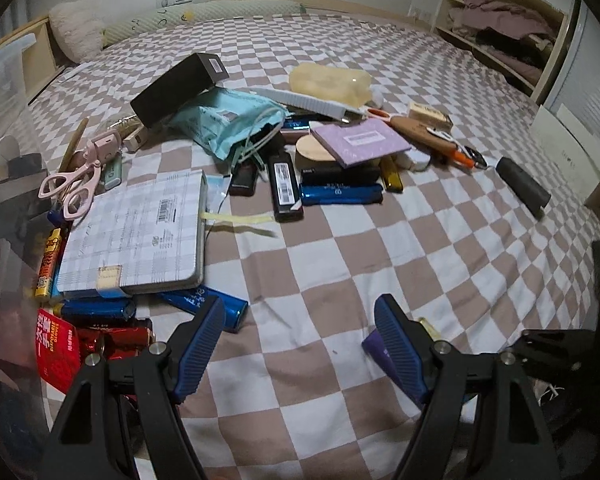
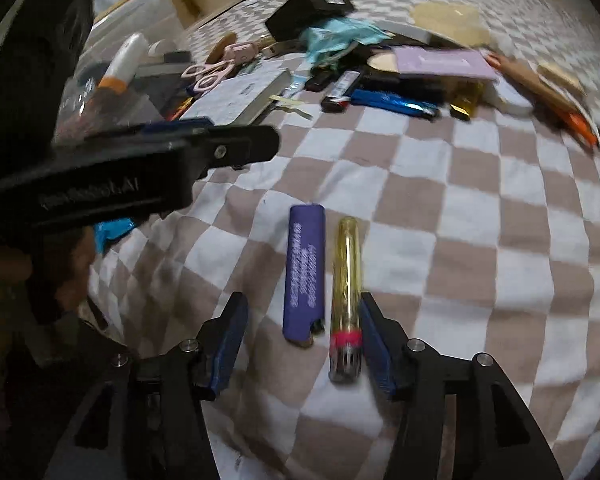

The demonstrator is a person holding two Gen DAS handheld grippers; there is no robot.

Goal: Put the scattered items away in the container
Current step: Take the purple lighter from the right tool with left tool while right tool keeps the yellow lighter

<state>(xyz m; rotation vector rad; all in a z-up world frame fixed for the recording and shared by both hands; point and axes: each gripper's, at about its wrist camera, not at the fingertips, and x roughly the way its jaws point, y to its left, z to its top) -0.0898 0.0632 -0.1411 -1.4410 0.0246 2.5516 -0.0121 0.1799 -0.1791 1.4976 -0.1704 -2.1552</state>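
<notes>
Surface: checked bedspread (image 2: 480,208), soft and rumpled; things will sink a little when pressed.
Right gripper (image 2: 304,336): spread, nothing pinched. Purple lighter (image 2: 304,272) and yellow lighter (image 2: 346,296) both lie between the fingers, flat on the cloth.
Yellow lighter: at about 3 o'clock of the purple one, just beside it, parallel; its lower end lies close against the right-hand finger, contact uncertain through blur.
Handling, my guess: both light, stiff, smooth plastic, likely slippery. Pinch across the narrow middle of the body, not the metal head end.
Risk: closing now could catch both at once, or skid one sideways.
Left gripper (image 1: 300,344): spread wide, empty, over bare cloth.
Main pile: at 12 o'clock of the left gripper; notebook (image 1: 140,236) and pink scissors (image 1: 74,188) toward 10 o'clock, more lighters around.
Container (image 2: 112,76): clear-walled tub at 10 o'clock in the right view, a few things already inside.
Progress: early; most items not yet in.
</notes>
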